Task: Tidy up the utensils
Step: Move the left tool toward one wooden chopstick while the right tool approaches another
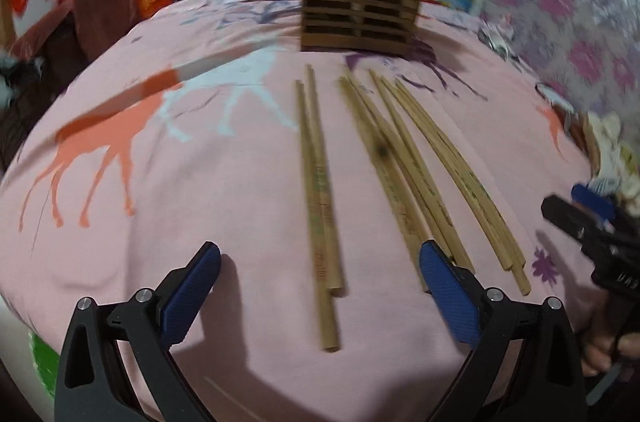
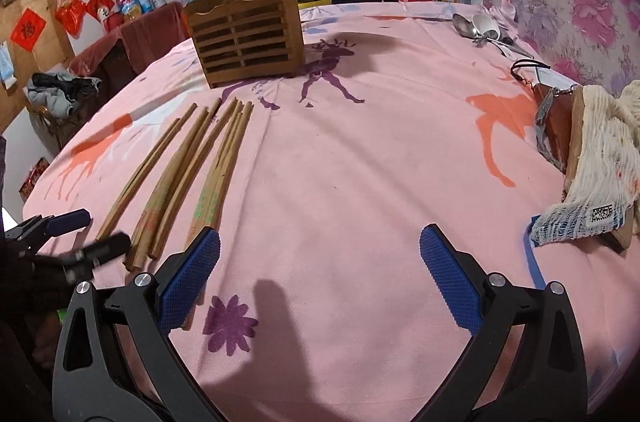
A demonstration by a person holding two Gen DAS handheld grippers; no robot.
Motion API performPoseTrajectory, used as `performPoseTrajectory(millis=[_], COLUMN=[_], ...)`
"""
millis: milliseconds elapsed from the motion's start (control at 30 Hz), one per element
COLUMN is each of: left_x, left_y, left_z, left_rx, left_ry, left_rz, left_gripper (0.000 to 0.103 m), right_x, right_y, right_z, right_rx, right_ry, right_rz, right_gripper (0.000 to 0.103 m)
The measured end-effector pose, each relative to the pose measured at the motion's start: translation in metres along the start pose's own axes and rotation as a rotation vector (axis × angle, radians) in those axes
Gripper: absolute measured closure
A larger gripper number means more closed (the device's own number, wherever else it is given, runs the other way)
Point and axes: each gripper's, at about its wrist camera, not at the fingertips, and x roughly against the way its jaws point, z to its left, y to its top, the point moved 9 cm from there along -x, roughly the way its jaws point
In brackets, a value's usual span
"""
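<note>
The wooden chopsticks (image 1: 320, 190) lie loose in a fan on the pink tablecloth (image 2: 360, 162), tips toward the slatted wooden holder (image 2: 246, 38), probably their destination. The left gripper (image 1: 320, 298) straddles one pair, wide open and empty; the right gripper (image 2: 320, 286) waits beside, equally open.

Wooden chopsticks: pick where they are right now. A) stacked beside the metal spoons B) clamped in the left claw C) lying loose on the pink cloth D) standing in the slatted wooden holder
C: the wooden chopsticks lie flat on the pink cloth, short of the slatted wooden holder, with both claws open and empty.
</note>
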Motion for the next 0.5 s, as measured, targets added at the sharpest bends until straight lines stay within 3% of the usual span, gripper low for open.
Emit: performPoseTrajectory(millis=[133, 233, 500], left_x=[0.003, -0.005, -0.008], left_y=[0.008, 0.012, 0.014], left_z=[0.021, 0.037, 0.058], left_rx=[-0.004, 0.068, 0.091], left_ry=[0.085, 0.072, 0.133], left_rz=[-0.022, 0.006, -0.007], left_gripper=[0.006, 0.006, 0.004], right_x=[-0.001, -0.002, -0.003], right_y=[0.001, 0.003, 0.006], right_z=[0.008, 0.014, 0.019], right_rx=[0.009, 0.018, 0.035], right_ry=[0.032, 0.046, 0.046], right_rz=[0.002, -0.003, -0.009], right_gripper=[0.007, 0.008, 0.009])
